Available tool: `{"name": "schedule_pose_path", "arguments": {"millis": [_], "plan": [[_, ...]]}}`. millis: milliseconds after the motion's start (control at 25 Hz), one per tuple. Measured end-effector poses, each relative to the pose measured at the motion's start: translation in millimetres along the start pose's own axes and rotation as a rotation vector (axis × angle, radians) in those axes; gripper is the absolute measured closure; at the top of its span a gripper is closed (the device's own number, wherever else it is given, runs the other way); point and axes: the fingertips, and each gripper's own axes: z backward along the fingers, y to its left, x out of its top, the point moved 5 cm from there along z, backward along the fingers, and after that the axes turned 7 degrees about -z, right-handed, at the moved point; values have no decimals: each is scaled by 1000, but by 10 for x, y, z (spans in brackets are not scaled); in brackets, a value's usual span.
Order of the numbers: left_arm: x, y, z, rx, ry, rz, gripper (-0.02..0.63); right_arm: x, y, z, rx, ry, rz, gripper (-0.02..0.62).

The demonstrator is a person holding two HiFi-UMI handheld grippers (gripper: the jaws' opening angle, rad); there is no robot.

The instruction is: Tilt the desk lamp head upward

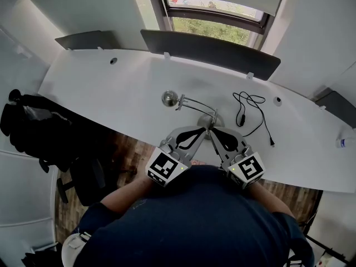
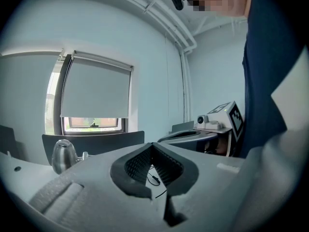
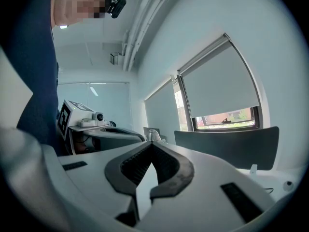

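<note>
- Holding both grippers at the near edge of the white desk (image 1: 100,88), I read the left gripper (image 1: 203,131) as clenched, with nothing between its jaws.
- Right gripper (image 1: 212,132) is likewise clenched and empty, and its tip sits just beside the left one.
- Desk lamp (image 1: 194,105): the base is just beyond the two tips, and the arm runs left to the lamp head (image 1: 169,98), which is apart from both grippers.
- Black cable (image 1: 251,105) lies on the desk right of the lamp.

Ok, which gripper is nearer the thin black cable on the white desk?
Right. The right gripper sits just nearside of the thin black cable; the left gripper lies further left, beyond the right one.
</note>
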Motion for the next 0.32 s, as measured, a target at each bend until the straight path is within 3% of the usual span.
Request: {"name": "schedule_pose_path", "arguments": {"millis": [320], "plan": [[-15, -2, 17, 0, 7, -6, 600, 22, 35, -15, 7, -11, 22, 584]]}}
